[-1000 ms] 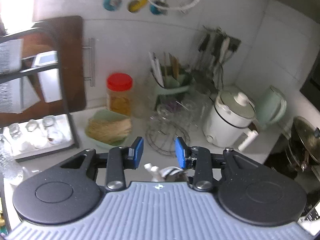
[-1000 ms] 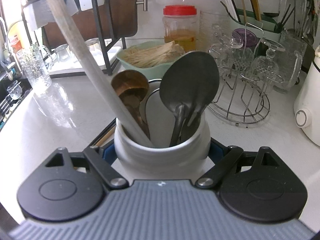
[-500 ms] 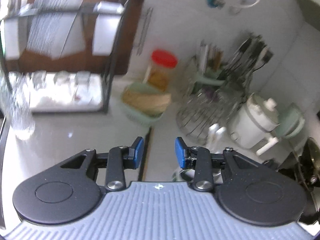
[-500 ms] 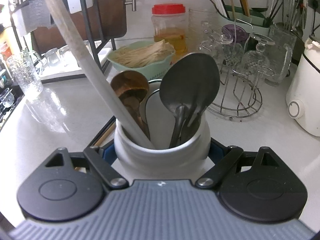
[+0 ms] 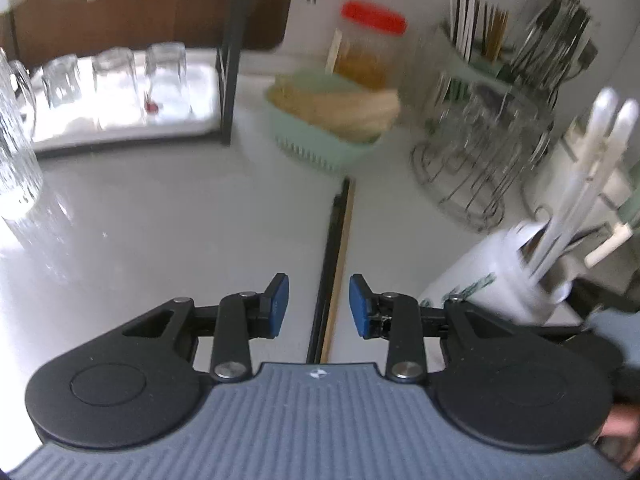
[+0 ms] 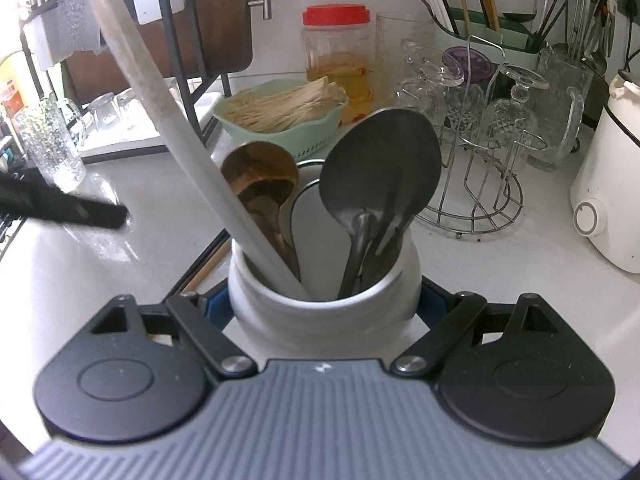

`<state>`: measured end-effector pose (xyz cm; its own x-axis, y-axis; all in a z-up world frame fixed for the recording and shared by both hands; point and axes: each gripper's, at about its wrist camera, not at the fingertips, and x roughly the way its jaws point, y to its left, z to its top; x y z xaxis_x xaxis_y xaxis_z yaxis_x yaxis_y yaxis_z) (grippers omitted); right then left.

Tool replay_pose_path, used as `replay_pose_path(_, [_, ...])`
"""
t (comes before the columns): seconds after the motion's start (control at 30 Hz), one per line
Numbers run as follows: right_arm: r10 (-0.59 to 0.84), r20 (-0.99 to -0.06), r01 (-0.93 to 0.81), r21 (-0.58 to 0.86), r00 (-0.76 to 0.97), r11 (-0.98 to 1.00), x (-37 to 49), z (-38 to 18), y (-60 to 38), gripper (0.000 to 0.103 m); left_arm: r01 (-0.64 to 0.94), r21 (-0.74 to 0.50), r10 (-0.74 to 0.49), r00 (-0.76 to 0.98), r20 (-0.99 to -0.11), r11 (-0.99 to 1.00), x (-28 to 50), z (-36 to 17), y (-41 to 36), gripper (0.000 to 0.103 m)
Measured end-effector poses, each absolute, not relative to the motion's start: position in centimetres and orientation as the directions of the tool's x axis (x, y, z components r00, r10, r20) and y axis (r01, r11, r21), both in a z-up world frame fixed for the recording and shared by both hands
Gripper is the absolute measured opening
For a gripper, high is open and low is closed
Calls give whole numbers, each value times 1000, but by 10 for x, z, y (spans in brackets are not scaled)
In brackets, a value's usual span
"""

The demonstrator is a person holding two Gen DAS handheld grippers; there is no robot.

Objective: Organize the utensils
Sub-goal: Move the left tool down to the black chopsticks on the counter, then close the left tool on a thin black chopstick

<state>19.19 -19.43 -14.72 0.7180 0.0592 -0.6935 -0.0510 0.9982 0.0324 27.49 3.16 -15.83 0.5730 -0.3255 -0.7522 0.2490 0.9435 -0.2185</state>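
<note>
In the right wrist view my right gripper (image 6: 324, 304) is shut on a white ceramic utensil crock (image 6: 324, 320), its blue pads pressed to both sides. The crock holds a wooden spoon (image 6: 260, 176), a dark metal spoon (image 6: 380, 160) and a long white handle (image 6: 160, 100). A black and a wooden chopstick (image 5: 338, 236) lie side by side on the white counter (image 5: 160, 220), left of the crock (image 5: 492, 276). My left gripper (image 5: 318, 304) hangs open just above their near end, one pad on each side, touching neither.
Behind the chopsticks stands a green basket of dry noodles (image 5: 332, 120) and a red-lidded jar (image 5: 372, 52). A wire rack of glasses (image 5: 480, 140) is at the right, a black dish rack with tumblers (image 5: 120, 80) at the left, and a white cooker (image 6: 608, 184) at the far right.
My left gripper has dropped from facing the wall down to the counter over the chopsticks, still open. A dark blurred shape has entered the right wrist view at the left. The right gripper and crock kept still.
</note>
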Motion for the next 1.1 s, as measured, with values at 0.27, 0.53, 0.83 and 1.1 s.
replay_pose_path(0.27, [73, -683, -66, 35, 727, 997, 189, -148, -195, 91, 301, -115, -273, 562, -781, 947, 283, -197, 19, 38])
replay_pose_path(0.53, [71, -697, -66, 34, 714, 997, 190, -146, -196, 91, 296, -75, -240, 573, -783, 952, 281, -209, 12, 38])
replay_pose_path(0.83, [68, -700, -62, 34, 710, 997, 191, -146, -196, 91, 316, 5, -195, 596, -779, 949, 283, -210, 9, 36])
replay_pose_path(1.1, [64, -698, -61, 29, 713, 998, 190, -146, -195, 91, 328, 17, -185, 573, -798, 944, 282, -208, 11, 5])
